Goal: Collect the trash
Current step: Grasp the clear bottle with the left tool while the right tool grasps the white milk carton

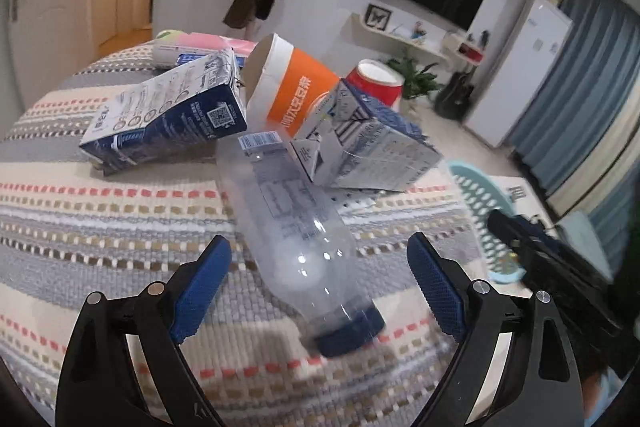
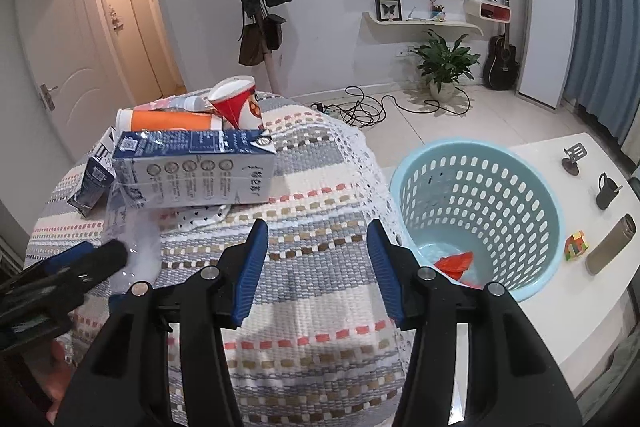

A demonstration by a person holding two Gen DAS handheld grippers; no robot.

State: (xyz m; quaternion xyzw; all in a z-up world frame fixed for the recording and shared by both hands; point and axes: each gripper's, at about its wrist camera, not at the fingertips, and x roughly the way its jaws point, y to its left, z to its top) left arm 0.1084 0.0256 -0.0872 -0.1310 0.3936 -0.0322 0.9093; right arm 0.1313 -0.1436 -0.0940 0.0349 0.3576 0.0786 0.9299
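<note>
A clear plastic bottle [image 1: 296,227] with a blue cap lies on the striped cloth, cap toward me, between the open jaws of my left gripper [image 1: 320,251]. Behind it lie two blue-and-white milk cartons [image 1: 168,115] [image 1: 372,151], an orange-and-white paper cup [image 1: 296,87] and a red paper cup [image 1: 374,81]. My right gripper [image 2: 316,239] is open and empty over the cloth, right of the bottle [image 2: 132,239]. The nearer carton [image 2: 196,171] lies ahead of it. A light blue perforated basket [image 2: 480,211] stands to the right and holds a red scrap [image 2: 456,263].
The basket stands on a white low table [image 2: 560,307] with a Rubik's cube [image 2: 576,246], a metal flask [image 2: 610,245] and small dark items. A pink-and-white bottle [image 1: 188,45] lies at the far cloth edge. Cables, a plant and a guitar are on the floor beyond.
</note>
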